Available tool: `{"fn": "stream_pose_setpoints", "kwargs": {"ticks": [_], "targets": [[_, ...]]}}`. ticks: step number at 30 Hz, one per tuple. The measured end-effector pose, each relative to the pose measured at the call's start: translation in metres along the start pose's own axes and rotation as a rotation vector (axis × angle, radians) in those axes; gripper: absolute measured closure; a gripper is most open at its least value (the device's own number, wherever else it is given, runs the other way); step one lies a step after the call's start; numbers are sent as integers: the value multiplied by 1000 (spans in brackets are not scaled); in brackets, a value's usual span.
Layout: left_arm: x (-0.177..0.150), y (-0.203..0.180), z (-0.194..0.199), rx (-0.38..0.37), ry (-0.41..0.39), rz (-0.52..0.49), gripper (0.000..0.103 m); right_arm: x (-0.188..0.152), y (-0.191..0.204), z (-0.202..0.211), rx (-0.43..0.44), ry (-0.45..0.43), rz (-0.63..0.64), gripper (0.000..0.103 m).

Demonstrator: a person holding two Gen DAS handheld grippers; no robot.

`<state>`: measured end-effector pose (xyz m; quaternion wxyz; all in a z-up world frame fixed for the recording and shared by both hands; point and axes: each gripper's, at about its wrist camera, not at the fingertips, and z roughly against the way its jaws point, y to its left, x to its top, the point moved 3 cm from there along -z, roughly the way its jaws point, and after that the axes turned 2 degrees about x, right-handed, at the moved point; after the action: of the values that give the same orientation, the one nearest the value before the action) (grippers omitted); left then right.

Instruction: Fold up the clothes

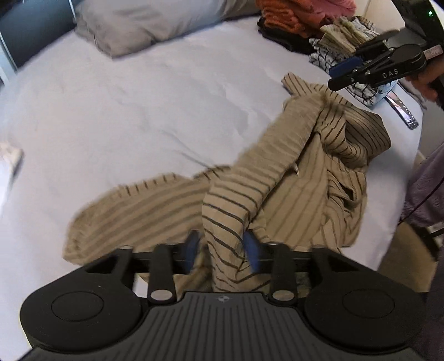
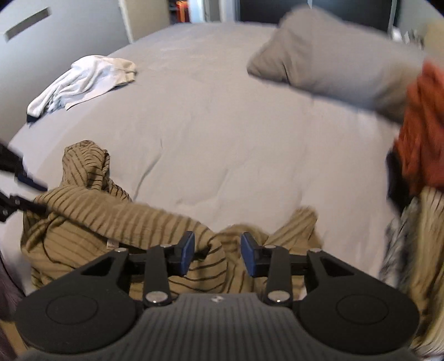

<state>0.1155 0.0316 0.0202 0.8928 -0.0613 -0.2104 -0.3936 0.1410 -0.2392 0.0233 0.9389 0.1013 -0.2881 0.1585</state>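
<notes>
A tan shirt with thin dark stripes (image 1: 291, 177) lies crumpled on the pale grey bed sheet (image 1: 138, 111). My left gripper (image 1: 223, 247) is shut on a bunched fold of the shirt, which rises between its blue pads. My right gripper (image 2: 217, 251) is open, its blue pads apart just above the shirt (image 2: 111, 222) and holding nothing. The right gripper also shows in the left wrist view (image 1: 347, 70), above the shirt's far end. The left gripper's black fingers (image 2: 16, 177) show at the left edge of the right wrist view.
A grey pillow (image 1: 144, 25) lies at the head of the bed. A heap of clothes, orange, black and patterned (image 1: 305, 25), sits at the far right. A white garment (image 2: 83, 80) lies across the bed. A phone (image 1: 402, 109) rests near the bed edge.
</notes>
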Motion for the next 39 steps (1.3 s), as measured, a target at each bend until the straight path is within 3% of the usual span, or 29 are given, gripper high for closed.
{"fn": "stream_pose_setpoints", "kwargs": {"ticks": [3,6,9,11,13,17,18,19,20,21,26,31,35,39], "targets": [[4,-6,5,38,-43,-42,56,0,12,10,-9,-29,93,61],[6,-15,1,68,-30,-77,56,-5,21,5,-23,-6,147,58],[6,-22,-7,100,-9,-85,56,-11,25,-4,-21,39,147,56],[6,-24,-13,112,0,-65,56,-17,27,-11,1,60,125,46],[3,-21,-19,122,28,-48,56,-23,32,-20,29,87,99,44],[5,-14,-29,144,62,21,73,-32,40,-39,49,137,63,44],[6,-10,-29,139,62,45,77,-34,41,-44,47,149,57,45],[7,-7,-29,134,61,68,83,-35,40,-47,44,168,55,53],[8,-4,-28,129,59,89,89,-37,39,-49,41,187,53,82],[9,0,-26,127,54,107,91,-39,39,-52,39,205,51,92],[9,25,-8,178,9,207,101,-39,31,-35,56,209,38,95],[5,52,2,179,-1,324,101,-50,28,-20,84,258,76,96],[4,47,-3,186,25,292,101,-65,24,-20,71,326,116,92],[5,45,-4,201,40,286,101,-67,20,-7,76,322,109,92]]}}
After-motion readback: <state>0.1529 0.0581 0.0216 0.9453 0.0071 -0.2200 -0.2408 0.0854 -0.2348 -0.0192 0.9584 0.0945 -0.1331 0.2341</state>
